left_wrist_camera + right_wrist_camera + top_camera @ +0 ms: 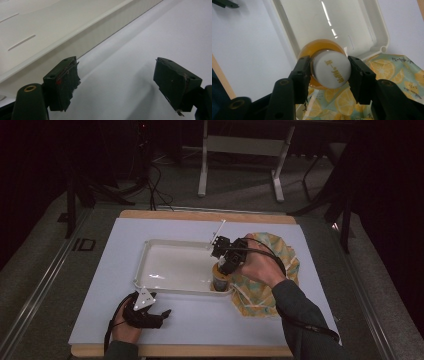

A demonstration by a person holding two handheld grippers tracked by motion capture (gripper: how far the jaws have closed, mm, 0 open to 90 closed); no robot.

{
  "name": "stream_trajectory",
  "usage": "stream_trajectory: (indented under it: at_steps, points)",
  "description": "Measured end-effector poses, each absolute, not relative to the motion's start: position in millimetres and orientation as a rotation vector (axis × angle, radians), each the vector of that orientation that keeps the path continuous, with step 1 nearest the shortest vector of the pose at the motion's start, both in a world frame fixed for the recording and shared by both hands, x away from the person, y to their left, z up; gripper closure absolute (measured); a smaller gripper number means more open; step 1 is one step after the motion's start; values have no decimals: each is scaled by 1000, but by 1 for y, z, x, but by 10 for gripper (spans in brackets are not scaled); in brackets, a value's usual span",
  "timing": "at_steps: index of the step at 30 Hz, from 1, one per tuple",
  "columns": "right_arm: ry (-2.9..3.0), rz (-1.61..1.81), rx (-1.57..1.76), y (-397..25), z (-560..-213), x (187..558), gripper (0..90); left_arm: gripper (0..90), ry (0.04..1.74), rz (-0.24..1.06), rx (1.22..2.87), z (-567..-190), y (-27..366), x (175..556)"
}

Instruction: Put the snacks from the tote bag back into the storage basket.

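Fingertips [305, 75] of the right gripper [329, 75] clamp the white cap of the orange bottle [332, 70] at the white tray's [150, 247] near-right corner, apparently for placing inside, while the left gripper [117, 82] rests spread apart and empty on the table [200, 320].

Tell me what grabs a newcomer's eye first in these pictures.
The right tongs stand out at once, shut on the white cap of an orange bottle at the near right corner of the white tray. Next comes the lemon-print cloth lying right of the tray on the white table. The left tongs rest open over the table by the tray's near rim.
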State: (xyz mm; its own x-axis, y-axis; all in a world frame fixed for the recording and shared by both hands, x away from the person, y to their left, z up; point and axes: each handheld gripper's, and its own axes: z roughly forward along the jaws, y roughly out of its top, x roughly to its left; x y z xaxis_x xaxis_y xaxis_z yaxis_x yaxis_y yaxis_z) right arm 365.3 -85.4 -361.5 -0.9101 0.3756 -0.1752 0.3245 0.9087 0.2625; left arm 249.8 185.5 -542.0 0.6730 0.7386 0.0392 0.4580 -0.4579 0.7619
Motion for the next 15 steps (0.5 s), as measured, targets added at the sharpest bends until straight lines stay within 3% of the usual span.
stream_trajectory:
  at_steps: [5,15]
  points:
    - [2850,327,509,-86,-362,365,516,201,919,475,2131,-542,185,250]
    - [2853,324,533,-91,-364,366,394,201,919,472,2132,-542,185,250]
